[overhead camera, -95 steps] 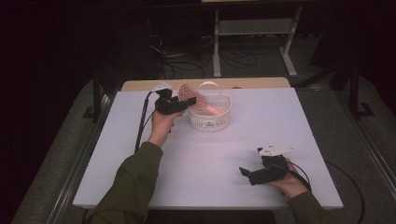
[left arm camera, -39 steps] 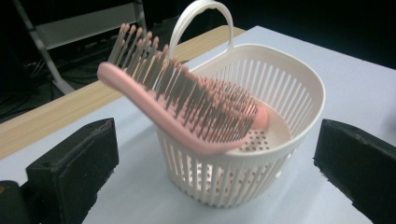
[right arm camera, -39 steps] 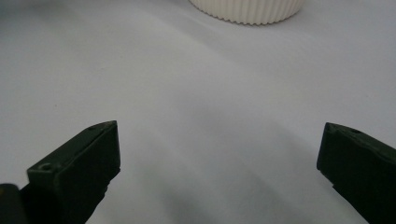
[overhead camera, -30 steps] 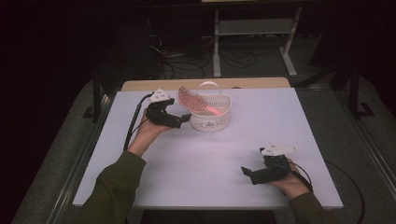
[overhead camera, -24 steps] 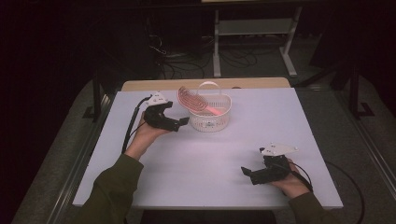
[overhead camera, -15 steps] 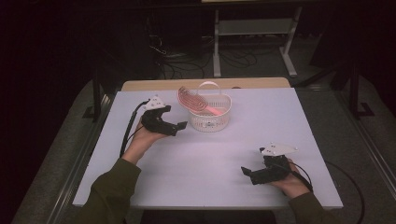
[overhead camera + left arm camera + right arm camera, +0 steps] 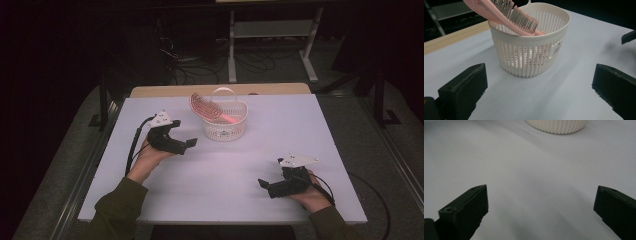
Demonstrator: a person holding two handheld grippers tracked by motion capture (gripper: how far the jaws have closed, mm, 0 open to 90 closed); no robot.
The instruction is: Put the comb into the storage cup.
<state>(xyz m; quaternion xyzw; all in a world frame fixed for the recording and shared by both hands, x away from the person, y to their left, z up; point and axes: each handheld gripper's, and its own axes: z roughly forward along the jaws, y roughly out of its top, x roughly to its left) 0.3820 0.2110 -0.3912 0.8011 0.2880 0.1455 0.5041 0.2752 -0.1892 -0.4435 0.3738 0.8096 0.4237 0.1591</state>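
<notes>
On basket (image 7: 529, 57) side: label (print unreadable).

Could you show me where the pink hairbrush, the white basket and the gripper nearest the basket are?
pink hairbrush (image 7: 520, 18), left gripper view, on its bristles.
white basket (image 7: 529, 58), left gripper view, on its slatted front wall.
left gripper (image 7: 186, 145), high view, between its open jaw tips.
</notes>
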